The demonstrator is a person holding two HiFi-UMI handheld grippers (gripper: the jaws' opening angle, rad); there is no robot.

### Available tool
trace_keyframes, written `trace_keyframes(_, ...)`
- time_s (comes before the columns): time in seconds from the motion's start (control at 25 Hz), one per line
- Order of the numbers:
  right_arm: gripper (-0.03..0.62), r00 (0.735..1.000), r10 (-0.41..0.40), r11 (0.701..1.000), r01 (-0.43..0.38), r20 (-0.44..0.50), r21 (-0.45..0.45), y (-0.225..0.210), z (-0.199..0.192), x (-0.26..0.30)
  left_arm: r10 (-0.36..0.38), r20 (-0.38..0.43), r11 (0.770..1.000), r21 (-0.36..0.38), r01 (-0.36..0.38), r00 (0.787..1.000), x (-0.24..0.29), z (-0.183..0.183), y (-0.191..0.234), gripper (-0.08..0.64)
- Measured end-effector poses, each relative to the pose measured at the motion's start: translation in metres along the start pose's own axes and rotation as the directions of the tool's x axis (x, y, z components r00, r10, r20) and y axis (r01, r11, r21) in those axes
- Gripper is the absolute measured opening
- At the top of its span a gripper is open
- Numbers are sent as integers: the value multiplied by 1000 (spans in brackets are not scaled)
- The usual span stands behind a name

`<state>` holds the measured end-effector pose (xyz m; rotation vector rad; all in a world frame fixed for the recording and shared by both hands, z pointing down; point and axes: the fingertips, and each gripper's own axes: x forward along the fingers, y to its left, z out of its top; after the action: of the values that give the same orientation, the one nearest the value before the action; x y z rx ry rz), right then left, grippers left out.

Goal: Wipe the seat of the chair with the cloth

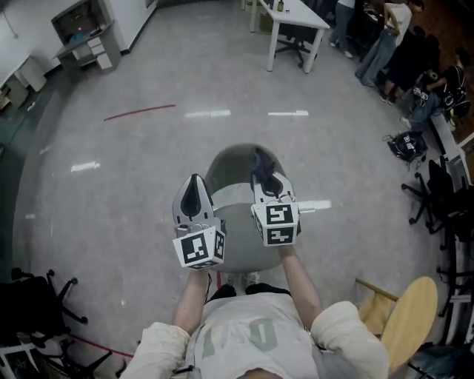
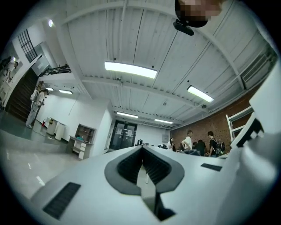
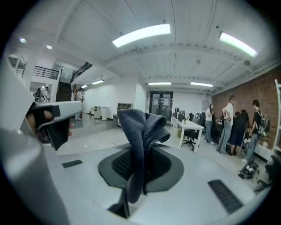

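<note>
A round grey-green chair (image 1: 231, 172) stands right in front of me, and I hold both grippers up over its seat. My right gripper (image 1: 266, 180) is shut on a dark blue cloth (image 1: 260, 164). In the right gripper view the cloth (image 3: 139, 132) stands up in folds out of the shut jaws of the right gripper (image 3: 138, 163). To the left of it my left gripper (image 1: 194, 182) is level with it, and in its own view the left gripper (image 2: 142, 154) is shut with nothing between its ribbed pads. Both grippers' cameras look at the room and the ceiling, so neither shows the seat.
A white table (image 1: 296, 18) stands far ahead, with people (image 1: 392, 37) to its right. Black office chairs (image 1: 437, 194) and a bag (image 1: 406, 144) line the right side. A wooden seat (image 1: 411, 318) is at my right, a black chair base (image 1: 33, 303) at my left.
</note>
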<state>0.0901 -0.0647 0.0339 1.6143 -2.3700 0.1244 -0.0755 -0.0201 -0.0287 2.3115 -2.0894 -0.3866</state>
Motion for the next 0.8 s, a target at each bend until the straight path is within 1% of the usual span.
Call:
trace_keyframes(0.12, 49, 991, 12, 999, -6, 136, -45, 8, 61, -37, -49, 49, 999, 18, 48, 998, -2, 42, -17, 15)
trace_keyframes(0.16, 49, 985, 15, 998, -5, 173, -56, 10, 74, -46, -72, 61, 997, 28, 71, 996, -3, 53, -22, 15)
trace_keyframes(0.24, 49, 974, 17, 998, -1, 225, -69, 18, 89, -62, -113, 77, 992, 56, 109, 991, -8, 66, -27, 15)
trace_keyframes(0.36, 49, 967, 20, 997, -2, 255, -73, 35, 91, -77, -130, 85, 988, 91, 122, 988, -20, 70, -25, 15)
trace_keyframes(0.48, 49, 958, 41, 998, -24, 283, -64, 41, 93, -83, -130, 84, 987, 102, 122, 988, -24, 71, -27, 15)
trace_keyframes(0.64, 49, 959, 31, 998, -12, 282, -68, 37, 89, -83, -137, 79, 985, 113, 127, 988, -23, 68, -31, 15)
trace_keyframes(0.8, 49, 959, 31, 998, -15, 282, -59, 43, 88, -82, -143, 71, 984, 122, 134, 987, -22, 67, -29, 15)
